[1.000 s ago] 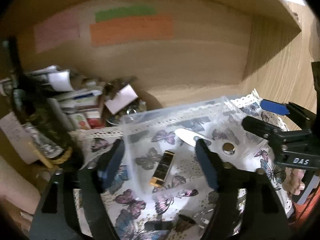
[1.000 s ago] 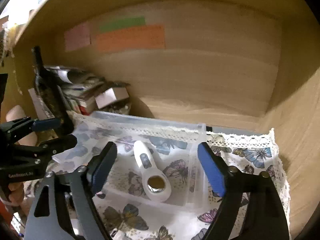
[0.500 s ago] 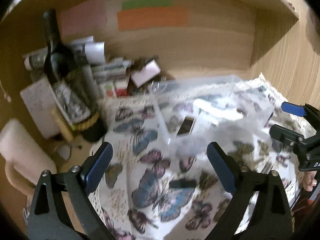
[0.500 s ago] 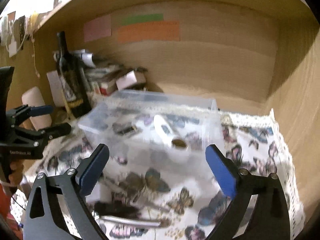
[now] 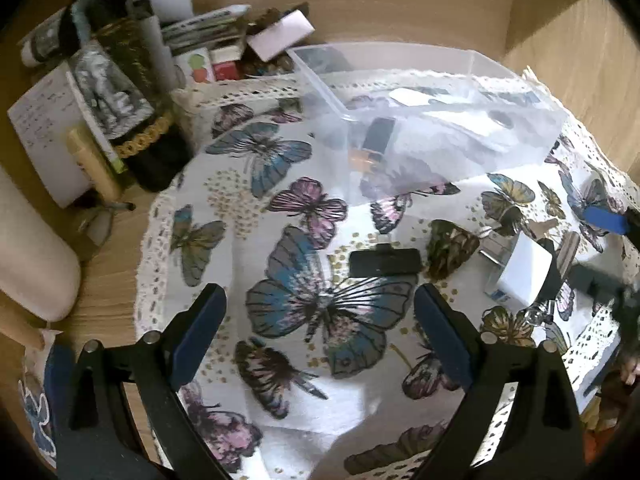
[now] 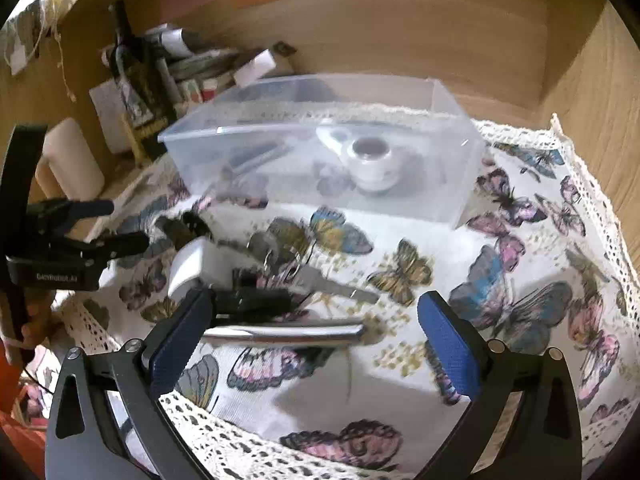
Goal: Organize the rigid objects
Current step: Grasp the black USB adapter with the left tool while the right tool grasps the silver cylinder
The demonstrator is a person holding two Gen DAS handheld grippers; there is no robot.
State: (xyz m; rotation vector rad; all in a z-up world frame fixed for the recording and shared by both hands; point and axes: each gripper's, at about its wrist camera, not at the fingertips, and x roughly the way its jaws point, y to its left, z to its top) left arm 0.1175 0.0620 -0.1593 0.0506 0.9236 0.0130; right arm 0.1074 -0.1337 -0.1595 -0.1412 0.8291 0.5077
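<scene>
A clear plastic box [image 5: 516,148] [image 6: 440,96] stands at the back of the butterfly cloth. It holds a white magnifier-like tool [image 6: 372,160] and a small black and gold item [image 5: 376,140]. Loose on the cloth in front lie a black clip [image 5: 384,263], a white charger plug [image 5: 520,274] [image 6: 188,266], a key [image 6: 332,284], a black item [image 6: 256,300] and a silver pen [image 6: 284,332]. My left gripper [image 5: 316,332] is open and empty above the cloth. My right gripper [image 6: 312,340] is open and empty just over the pen.
A dark wine bottle [image 5: 124,92] [image 6: 136,80], papers and small boxes [image 5: 224,40] crowd the back left corner. A white roll [image 5: 28,252] lies at the left. Wooden walls close the back and right side.
Both grippers have pulled back from the box and tilted down towards the cloth. The loose items in front of the box have come into view.
</scene>
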